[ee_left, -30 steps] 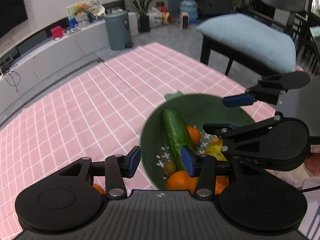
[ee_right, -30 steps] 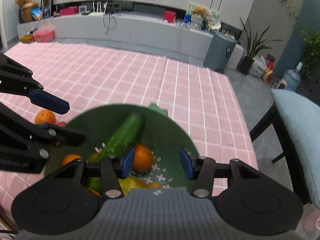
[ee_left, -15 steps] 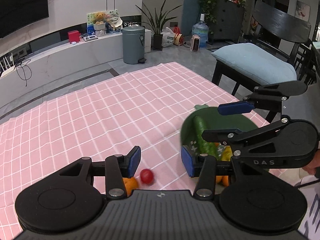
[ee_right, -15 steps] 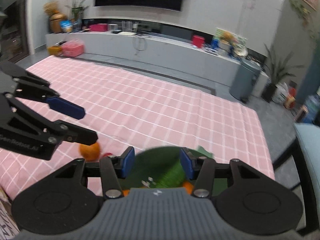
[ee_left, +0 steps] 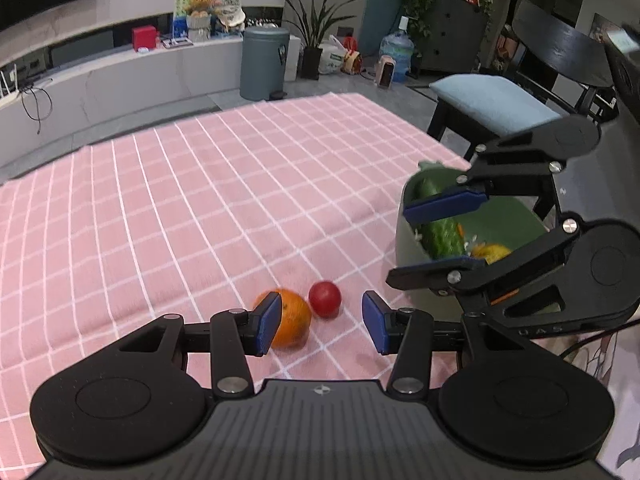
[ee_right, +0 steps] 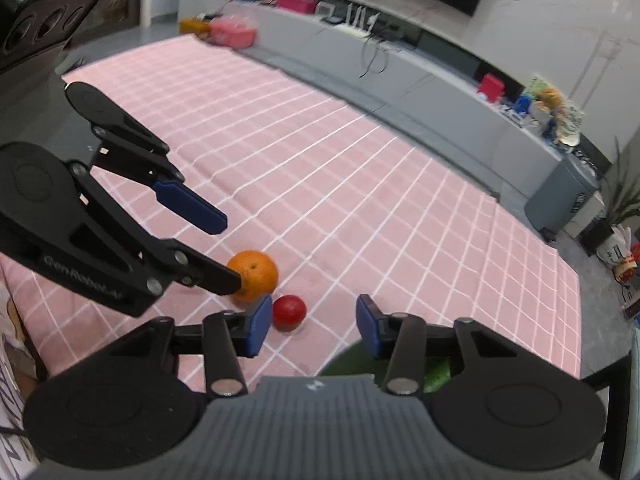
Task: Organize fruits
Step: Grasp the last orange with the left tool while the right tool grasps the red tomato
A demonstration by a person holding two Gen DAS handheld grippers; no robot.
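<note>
An orange (ee_left: 294,320) and a small red tomato (ee_left: 325,298) lie side by side on the pink checked cloth (ee_left: 200,208). My left gripper (ee_left: 322,324) hovers just short of them, open, its left finger overlapping the orange. To the right stands a green bowl (ee_left: 404,248) holding a cucumber (ee_left: 440,234) and a yellow fruit (ee_left: 493,252); my right gripper (ee_left: 434,238) hangs over its near rim. In the right wrist view my right gripper (ee_right: 312,326) is open and closing with nothing between its jaws, the tomato (ee_right: 289,310) and orange (ee_right: 256,276) just ahead and the left gripper (ee_right: 218,248) beside the orange.
The bowl's rim (ee_right: 344,360) shows under the right gripper. A chair with a blue cushion (ee_left: 492,100) stands past the table's right edge. A grey bin (ee_left: 265,62) and a low grey bench are on the floor beyond the far edge.
Both grippers have swung left from above the bowl toward the orange and tomato on the cloth. The bowl has slid to the edge of both views.
</note>
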